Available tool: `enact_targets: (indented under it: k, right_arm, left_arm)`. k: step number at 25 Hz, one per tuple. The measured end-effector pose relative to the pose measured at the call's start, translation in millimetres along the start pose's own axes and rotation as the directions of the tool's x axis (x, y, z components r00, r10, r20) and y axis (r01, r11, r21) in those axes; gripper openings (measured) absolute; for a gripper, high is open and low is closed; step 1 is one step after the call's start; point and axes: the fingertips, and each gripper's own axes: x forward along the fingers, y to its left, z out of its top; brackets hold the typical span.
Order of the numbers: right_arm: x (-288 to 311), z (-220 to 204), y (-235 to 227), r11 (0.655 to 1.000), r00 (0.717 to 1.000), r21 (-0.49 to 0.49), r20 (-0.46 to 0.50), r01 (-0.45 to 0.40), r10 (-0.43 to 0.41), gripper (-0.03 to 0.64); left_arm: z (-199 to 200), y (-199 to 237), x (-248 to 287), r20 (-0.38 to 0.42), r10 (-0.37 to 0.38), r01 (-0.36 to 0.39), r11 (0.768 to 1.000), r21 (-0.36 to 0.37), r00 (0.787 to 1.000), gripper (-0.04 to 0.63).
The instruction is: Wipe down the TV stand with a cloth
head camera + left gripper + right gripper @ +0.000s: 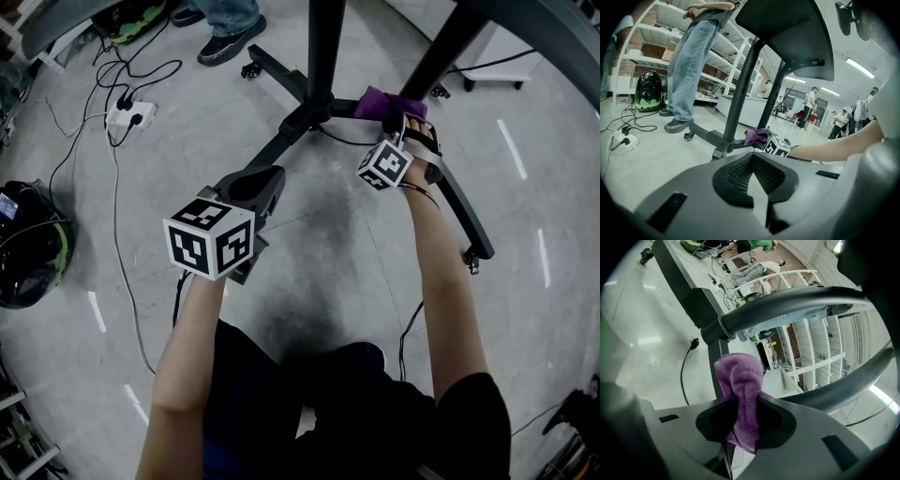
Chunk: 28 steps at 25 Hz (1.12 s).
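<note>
- The TV stand (317, 105) fills the top of the head view: black poles rise from a hub, and low legs splay across the grey floor (337, 253). One leg runs right beneath the right gripper.
- A person in jeans and dark shoes (689, 65) stands beyond the stand, on the far side of it from both grippers.
- The left gripper (265, 180) hangs over the floor, well to the left of the right one and just short of a stand leg. Its jaws are pressed together with nothing between them, and its own view looks straight at the stand's poles (740, 89).
- The right gripper (401, 120) is down at the leg near the hub, jaws pinching the cloth.
- The purple cloth (740, 390) sticks out ahead of the right jaws in a bunched fold, and its front end lies against the black leg (708, 359).
- A white power strip (129, 114) lies on the floor far off to the left gripper's left, cables trailing from it.
</note>
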Motion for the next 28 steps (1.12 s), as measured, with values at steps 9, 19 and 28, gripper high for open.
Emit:
enact_targets:
  k: [9,19,28]
  right_arm:
    - [-2,1,-1,1.0,1.0,0.004,0.005,-0.009,0.009,0.118]
    - [-34,3,-38,0.998,0.995,0.02,0.075,0.065,-0.066,0.118]
    - [-91,-5,-128,0.972,0.964,0.094,0.134,0.217,-0.228,0.118]
  left_arm:
    - [1,-2,1,0.0,-0.002,0.002,1.0,0.003,1.0,0.008]
    - [2,-15,11,-0.002,-0.035,0.035,0.999,0.015,0.999,0.008]
    - [4,-40,22,-0.007,-0.08,0.08,0.996,0.03,0.997,0.008]
